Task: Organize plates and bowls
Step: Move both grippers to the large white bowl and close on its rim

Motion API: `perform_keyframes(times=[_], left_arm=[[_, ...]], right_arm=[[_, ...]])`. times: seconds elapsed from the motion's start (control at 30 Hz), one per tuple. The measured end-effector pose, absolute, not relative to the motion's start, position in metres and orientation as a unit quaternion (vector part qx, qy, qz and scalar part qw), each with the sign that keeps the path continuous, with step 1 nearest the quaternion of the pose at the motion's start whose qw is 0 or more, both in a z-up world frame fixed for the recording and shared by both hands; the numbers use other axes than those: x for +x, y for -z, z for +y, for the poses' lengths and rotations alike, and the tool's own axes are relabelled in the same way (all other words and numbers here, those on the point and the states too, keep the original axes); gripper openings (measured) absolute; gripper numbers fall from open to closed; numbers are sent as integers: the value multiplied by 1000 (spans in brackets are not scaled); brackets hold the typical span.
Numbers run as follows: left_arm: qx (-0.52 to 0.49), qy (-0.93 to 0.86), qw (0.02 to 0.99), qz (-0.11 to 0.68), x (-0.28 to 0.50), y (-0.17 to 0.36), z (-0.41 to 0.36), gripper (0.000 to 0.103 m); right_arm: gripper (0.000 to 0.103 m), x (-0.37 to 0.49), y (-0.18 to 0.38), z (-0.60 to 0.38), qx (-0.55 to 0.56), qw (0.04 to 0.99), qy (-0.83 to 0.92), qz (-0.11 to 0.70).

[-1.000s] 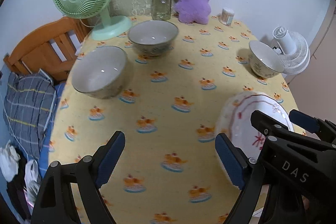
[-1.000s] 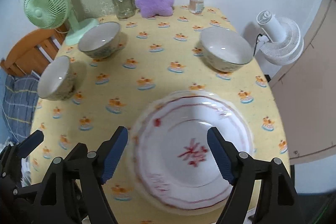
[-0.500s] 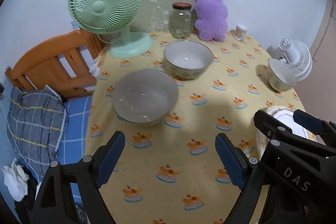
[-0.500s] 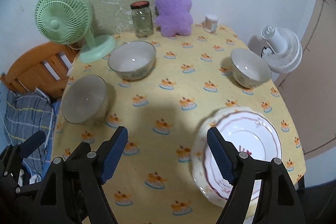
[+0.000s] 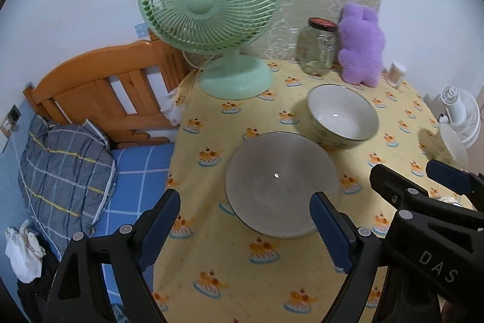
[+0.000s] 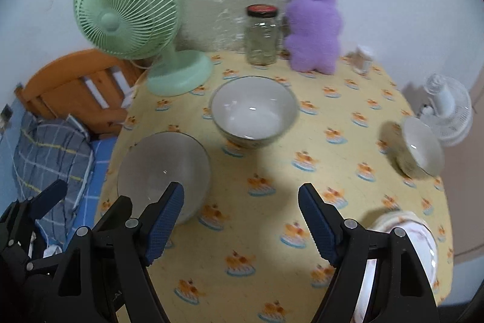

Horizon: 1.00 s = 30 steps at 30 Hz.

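The left gripper (image 5: 245, 220) and right gripper (image 6: 240, 215) both stand spread, holding nothing. Three empty bowls rest on the table (image 6: 272, 232): the grey bowl (image 5: 281, 183) near its left edge, the middle bowl (image 5: 343, 115) behind it, the far bowl (image 6: 420, 146) at right. The plate (image 6: 420, 244) lies at the near right edge.

We see a green fan (image 5: 208, 5) standing at the back left of the desk (image 5: 230, 268), which wears a yellow duck-print cloth. Right of it stand a glass jar (image 5: 317, 50) with a dark lid and, just beside that, a purple plush toy (image 5: 361, 46). Off the desk's left edge are a wooden headboard (image 5: 99, 93) and a plaid pillow (image 5: 60, 171); a white fan (image 6: 447, 114) stands beyond the right edge.
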<state>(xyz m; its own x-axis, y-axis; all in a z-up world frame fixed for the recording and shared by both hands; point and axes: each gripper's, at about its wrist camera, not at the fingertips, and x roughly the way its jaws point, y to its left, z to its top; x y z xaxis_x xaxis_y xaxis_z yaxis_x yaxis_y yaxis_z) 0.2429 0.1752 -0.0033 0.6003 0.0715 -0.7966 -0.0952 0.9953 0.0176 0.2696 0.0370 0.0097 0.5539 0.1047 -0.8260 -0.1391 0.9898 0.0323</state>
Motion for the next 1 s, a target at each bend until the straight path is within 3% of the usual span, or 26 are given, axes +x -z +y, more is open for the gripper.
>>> perform_keyframes(times=[0.33,0.47,0.53,0.67,0.8,1.0], left_arm=[[-21,-68,879,471,280,39,198,84],[-22,-67,875,479,289,50,197,76],[-25,-65,872,485,293,55,195,70],[-22,-51,867,495,301,64,188,48],[-18,-43,863,504,305,70,183,38],[-23,-41,860,509,305,70,182,37]], right_arm=[[80,307,26,64,-31,872,-68,483],[80,317,37,69,-28,867,-64,493],[71,319,42,70,-22,867,-69,493],[49,325,51,77,-28,861,-77,502],[26,329,58,82,-31,854,-86,512],[24,330,58,83,-28,850,-90,518]])
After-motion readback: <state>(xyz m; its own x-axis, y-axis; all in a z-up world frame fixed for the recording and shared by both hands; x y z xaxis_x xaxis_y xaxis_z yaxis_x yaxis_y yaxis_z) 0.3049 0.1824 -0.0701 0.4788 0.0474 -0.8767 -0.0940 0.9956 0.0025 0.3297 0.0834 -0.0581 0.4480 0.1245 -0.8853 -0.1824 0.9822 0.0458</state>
